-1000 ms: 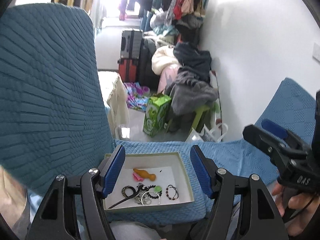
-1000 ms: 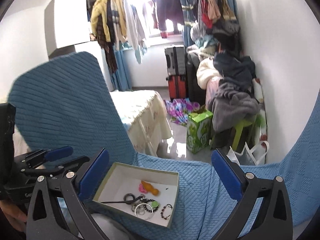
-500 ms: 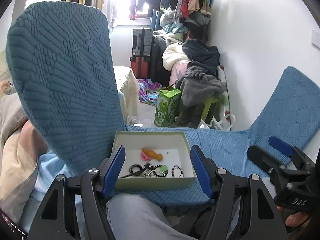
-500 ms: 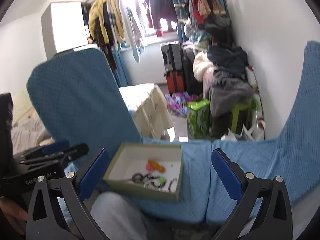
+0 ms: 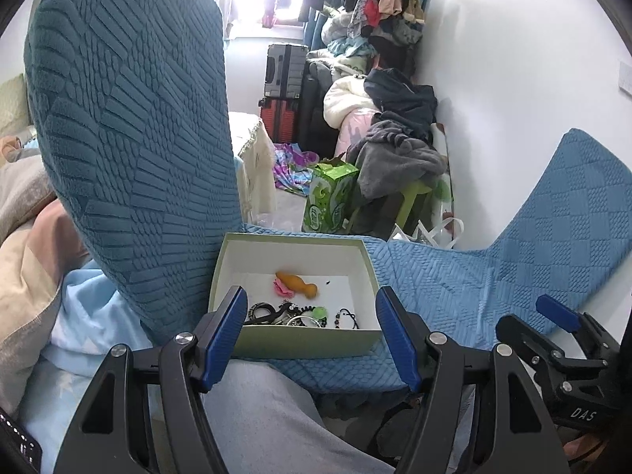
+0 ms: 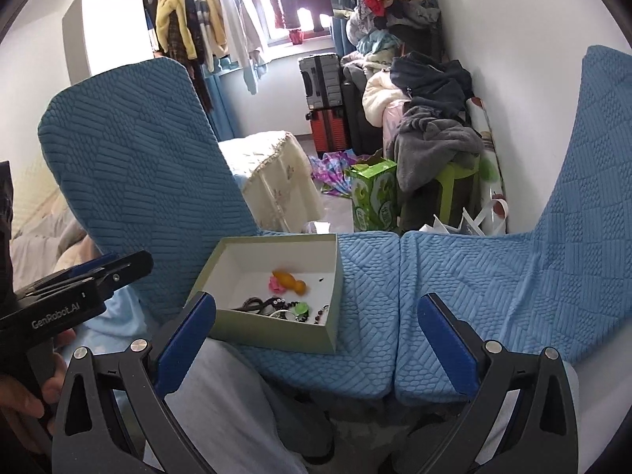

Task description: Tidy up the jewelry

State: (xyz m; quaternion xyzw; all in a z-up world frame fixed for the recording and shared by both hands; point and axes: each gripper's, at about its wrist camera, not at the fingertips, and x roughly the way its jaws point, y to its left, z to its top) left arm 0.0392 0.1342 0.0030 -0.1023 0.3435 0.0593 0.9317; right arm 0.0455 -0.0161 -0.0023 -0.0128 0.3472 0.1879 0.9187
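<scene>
An open pale green box (image 5: 221,264) with a white inside lies on a blue quilted cushion (image 5: 434,276). It holds an orange piece (image 5: 296,285), a pink piece (image 5: 281,287), black rings (image 5: 258,311), a green bead (image 5: 319,311) and beaded bracelets (image 5: 347,318). My left gripper (image 5: 312,335) is open and empty, just short of the box's near wall. My right gripper (image 6: 316,339) is open and empty, near the box (image 6: 331,272), and also shows at the lower right of the left wrist view (image 5: 553,339).
Two tall blue cushion flaps stand at the left (image 5: 126,138) and the right (image 6: 592,158). A grey-clad leg (image 5: 268,422) lies below the box. Beyond are a green carton (image 5: 331,201), suitcases (image 5: 284,91), piled clothes (image 5: 399,118) and a white wall.
Both grippers have pulled back and risen from the box, which now looks smaller and further ahead. The leg has come into view below. Both stay open.
</scene>
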